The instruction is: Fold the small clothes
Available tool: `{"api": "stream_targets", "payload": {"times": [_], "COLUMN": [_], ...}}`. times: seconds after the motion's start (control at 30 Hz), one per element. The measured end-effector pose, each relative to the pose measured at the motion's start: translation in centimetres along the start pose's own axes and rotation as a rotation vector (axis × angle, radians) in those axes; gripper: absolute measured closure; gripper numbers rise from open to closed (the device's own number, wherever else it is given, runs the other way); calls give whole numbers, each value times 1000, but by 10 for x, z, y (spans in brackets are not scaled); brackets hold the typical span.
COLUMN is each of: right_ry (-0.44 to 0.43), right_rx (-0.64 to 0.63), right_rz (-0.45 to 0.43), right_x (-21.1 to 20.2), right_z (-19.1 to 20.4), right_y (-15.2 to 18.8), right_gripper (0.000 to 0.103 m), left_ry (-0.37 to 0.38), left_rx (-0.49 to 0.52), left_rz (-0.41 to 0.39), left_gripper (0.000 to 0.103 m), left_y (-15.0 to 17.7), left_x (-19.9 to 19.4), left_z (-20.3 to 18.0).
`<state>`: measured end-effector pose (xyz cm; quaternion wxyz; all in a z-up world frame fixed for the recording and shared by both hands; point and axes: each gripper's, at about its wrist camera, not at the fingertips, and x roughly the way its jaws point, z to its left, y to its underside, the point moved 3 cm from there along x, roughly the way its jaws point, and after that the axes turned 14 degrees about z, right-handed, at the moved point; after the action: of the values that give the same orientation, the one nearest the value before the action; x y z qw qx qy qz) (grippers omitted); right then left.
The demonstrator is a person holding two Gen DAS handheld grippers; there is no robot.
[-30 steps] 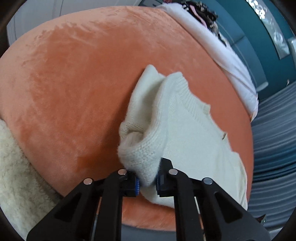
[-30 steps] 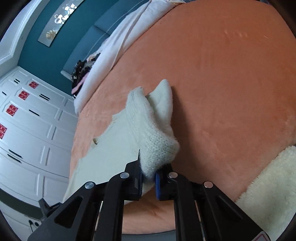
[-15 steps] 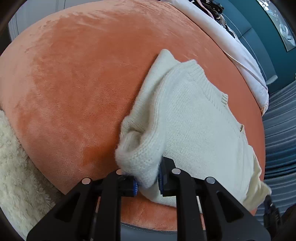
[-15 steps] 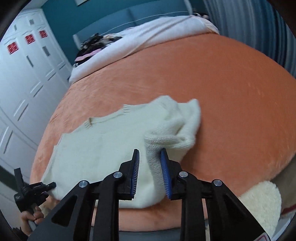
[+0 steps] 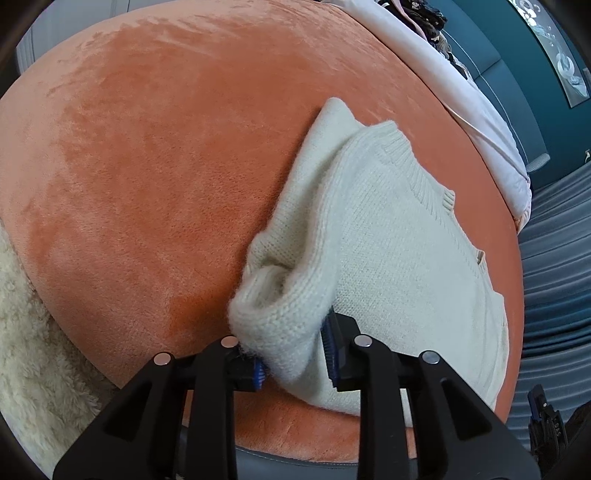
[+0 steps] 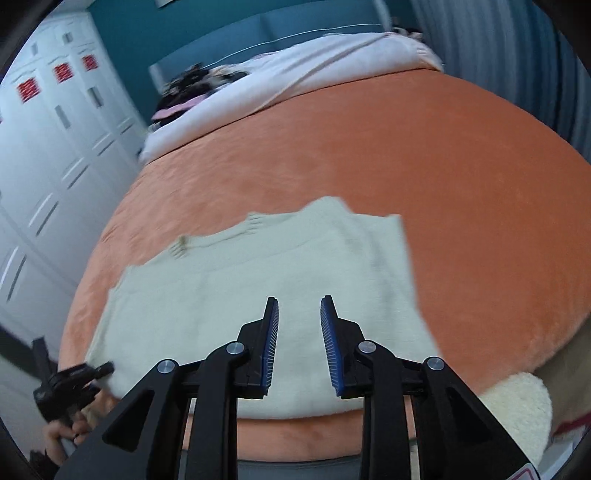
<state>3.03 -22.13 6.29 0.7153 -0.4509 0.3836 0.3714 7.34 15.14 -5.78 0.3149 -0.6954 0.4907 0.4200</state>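
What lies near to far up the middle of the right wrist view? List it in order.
right hand-held gripper → cream sweater → orange blanket → white bedding → teal wall

Our left gripper is clamped tight on a bunch of knit; our right gripper hangs with jaws apart, holding nothing.

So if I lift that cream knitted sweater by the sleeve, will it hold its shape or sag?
Likely sag: the cream knitted sweater bunches into soft folds between the left gripper pads. It probably clings rather than slides, since fuzzy knit lies on the plush orange bed cover. It looks light; the open right gripper holds nothing.
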Motion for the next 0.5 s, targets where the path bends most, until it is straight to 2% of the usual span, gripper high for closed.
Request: {"api": "stream_targets", "payload": {"times": [0.1, 0.13, 0.2, 0.27, 0.33, 0.4, 0.47, 0.5], "right_ry": [-19, -9, 24, 41, 20, -54, -144, -182], "right_rx": [-137, -147, -157, -200, -177, -129, -69, -42], "right_rz": [127, 178, 266, 183, 202, 202, 111, 63], "right_x": [54, 79, 126, 132, 125, 110, 83, 66], "right_z": [52, 60, 64, 66, 64, 54, 38, 25], "right_y": [-9, -9, 1, 2, -1, -6, -1, 3], "right_gripper": [79, 83, 84, 87, 86, 86, 84, 78], "left_ry": [16, 23, 34, 47, 24, 31, 56, 72], "left_rx": [-19, -27, -33, -23, 31, 128, 262, 340], "left_rz": [13, 17, 21, 21, -10, -66, -122, -150], "left_gripper": [79, 79, 83, 91, 93, 93, 94, 94], "left_y": [0, 0, -1, -1, 0, 4, 14, 23], "left_x": [-2, -3, -3, -5, -19, -41, -70, -83], "left_z": [2, 3, 3, -3, -20, -51, -97, -124]}}
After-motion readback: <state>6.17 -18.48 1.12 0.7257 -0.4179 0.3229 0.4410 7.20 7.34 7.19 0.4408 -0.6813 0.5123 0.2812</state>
